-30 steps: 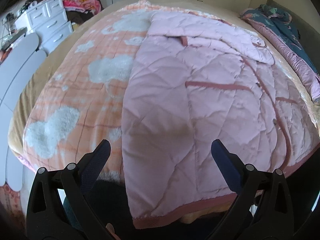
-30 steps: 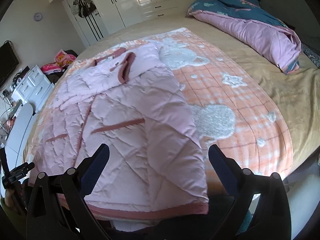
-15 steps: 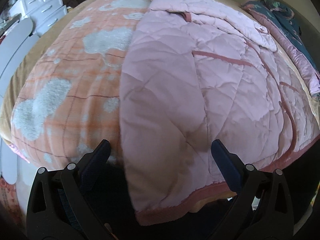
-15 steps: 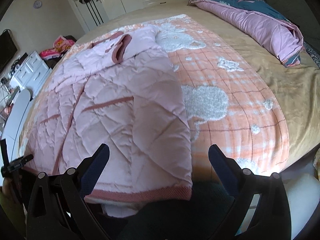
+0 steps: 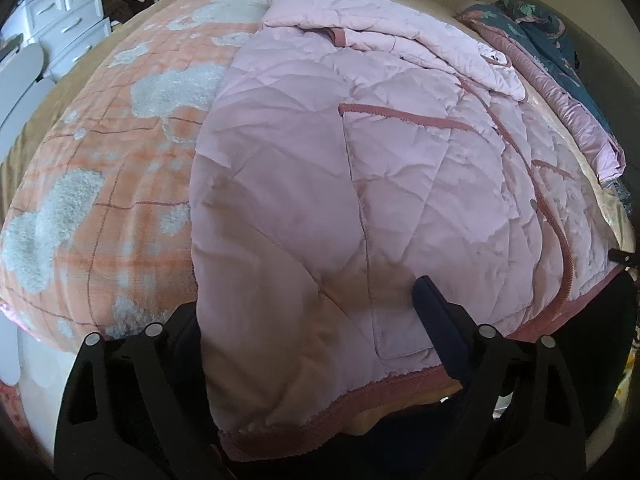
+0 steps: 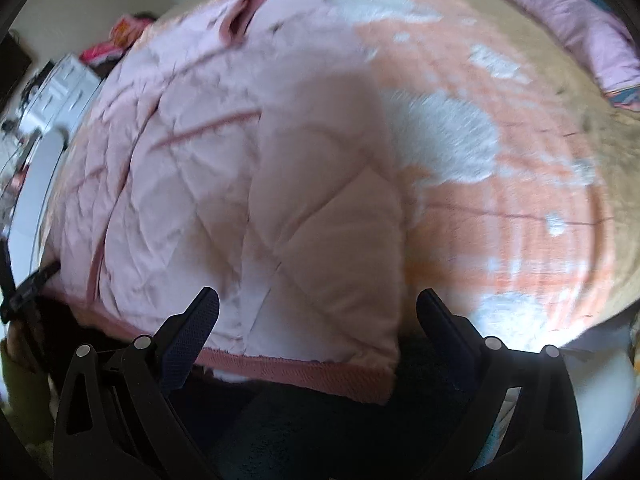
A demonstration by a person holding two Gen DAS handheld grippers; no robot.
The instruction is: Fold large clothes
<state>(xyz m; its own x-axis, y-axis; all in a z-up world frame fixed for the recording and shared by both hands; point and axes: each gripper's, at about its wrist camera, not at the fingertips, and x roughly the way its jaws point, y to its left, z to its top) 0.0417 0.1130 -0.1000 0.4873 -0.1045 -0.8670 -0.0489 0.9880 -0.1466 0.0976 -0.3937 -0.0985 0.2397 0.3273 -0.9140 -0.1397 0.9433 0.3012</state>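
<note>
Item: pink quilted coat (image 5: 360, 184) spread flat on my bed blanket (image 5: 100, 184), hem at six o'clock overhanging for grabbing; my left gripper (image 5: 312, 312) and right gripper (image 6: 318, 316) both spread apart, straddling hem corners.

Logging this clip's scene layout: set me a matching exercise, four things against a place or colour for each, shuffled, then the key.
Things
1. quilted coat
2. fleece blanket
3. drawer unit
4. left claw

Descriptions
A. white, at the far left of the room
B. orange with pale fluffy patches
C. open over the coat's hem corner
D. pale pink with darker pink trim, spread on the bed

Pairs: 1-D, 2-B, 3-A, 4-C
</note>
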